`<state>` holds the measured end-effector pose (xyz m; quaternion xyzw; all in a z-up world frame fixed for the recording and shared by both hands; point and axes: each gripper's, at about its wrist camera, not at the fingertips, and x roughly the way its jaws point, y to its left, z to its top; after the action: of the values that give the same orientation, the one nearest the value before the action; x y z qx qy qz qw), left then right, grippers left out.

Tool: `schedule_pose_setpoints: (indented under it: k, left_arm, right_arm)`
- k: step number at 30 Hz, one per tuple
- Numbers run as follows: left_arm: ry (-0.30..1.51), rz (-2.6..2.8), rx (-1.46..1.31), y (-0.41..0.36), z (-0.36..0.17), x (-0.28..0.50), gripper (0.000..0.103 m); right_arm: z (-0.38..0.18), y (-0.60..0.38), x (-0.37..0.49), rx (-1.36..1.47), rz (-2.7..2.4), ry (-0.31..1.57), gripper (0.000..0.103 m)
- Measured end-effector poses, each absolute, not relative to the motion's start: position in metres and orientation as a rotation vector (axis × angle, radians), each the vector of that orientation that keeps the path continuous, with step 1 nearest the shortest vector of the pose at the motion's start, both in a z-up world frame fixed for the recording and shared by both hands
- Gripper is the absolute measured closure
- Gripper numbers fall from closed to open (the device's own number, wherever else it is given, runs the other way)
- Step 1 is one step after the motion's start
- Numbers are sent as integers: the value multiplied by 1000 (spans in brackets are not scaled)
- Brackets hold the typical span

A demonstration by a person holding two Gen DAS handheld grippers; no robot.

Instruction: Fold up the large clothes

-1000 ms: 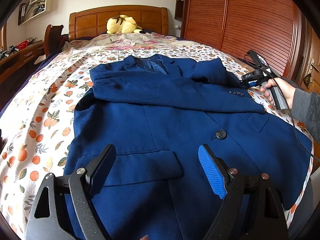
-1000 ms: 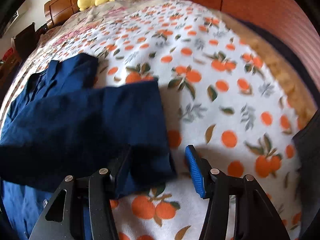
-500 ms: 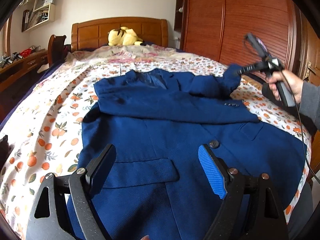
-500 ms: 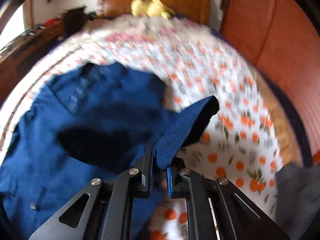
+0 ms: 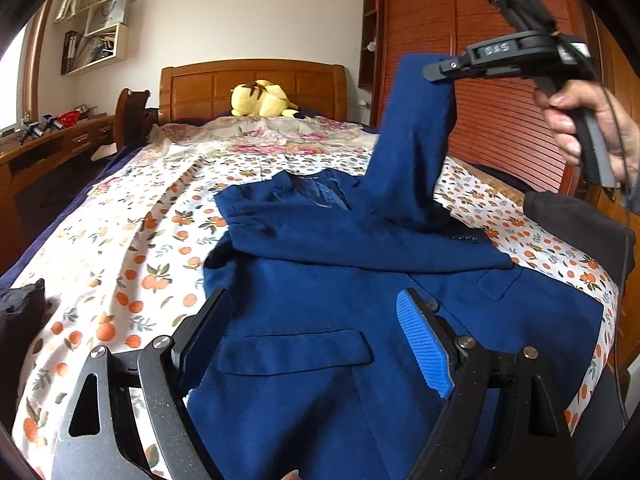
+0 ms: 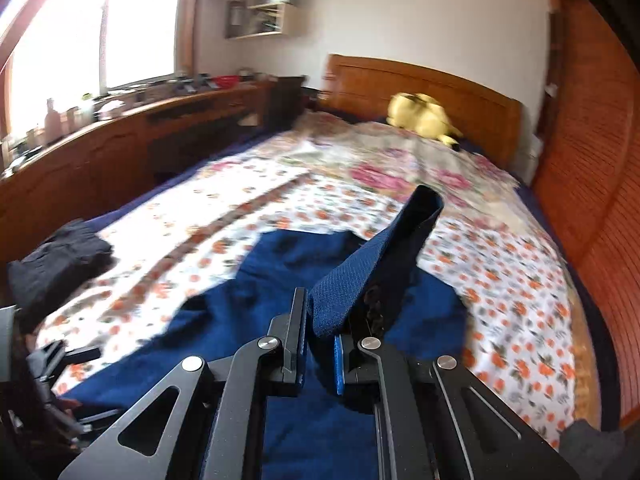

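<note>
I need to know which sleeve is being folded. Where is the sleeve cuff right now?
The sleeve cuff is pinched in the right gripper, lifted above the jacket at the bed's wardrobe side.

Right claw (image 6: 320,344) clamped on blue sleeve

Pinches the cuff end of the sleeve (image 6: 372,276) between nearly closed jaws, raised above the blue jacket (image 6: 280,308) spread flat on the orange-print bed cover (image 6: 500,272). Shows a yellow plush toy (image 6: 424,118) by the wooden headboard (image 6: 440,88), a dark folded garment (image 6: 60,262) at the bed's left edge, all slightly blurred.
</note>
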<state>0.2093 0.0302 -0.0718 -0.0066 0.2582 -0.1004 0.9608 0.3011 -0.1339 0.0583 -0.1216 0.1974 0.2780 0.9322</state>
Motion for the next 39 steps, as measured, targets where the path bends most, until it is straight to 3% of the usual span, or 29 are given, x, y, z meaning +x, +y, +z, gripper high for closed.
schedule_pose_setpoints:
  k: [10,18,39]
  left_arm:
    - [525,-155,-37,52,-74,210,18]
    - [540,-162,-17,47,-80,212,18]
    - [609,-263,9,10,-94,218,18]
  right_arm:
    - [45,-128,284,-285,685,490,92]
    - [22,-140,286,-263,700,507,66]
    - [-120,-206,323,-112,421,736,65]
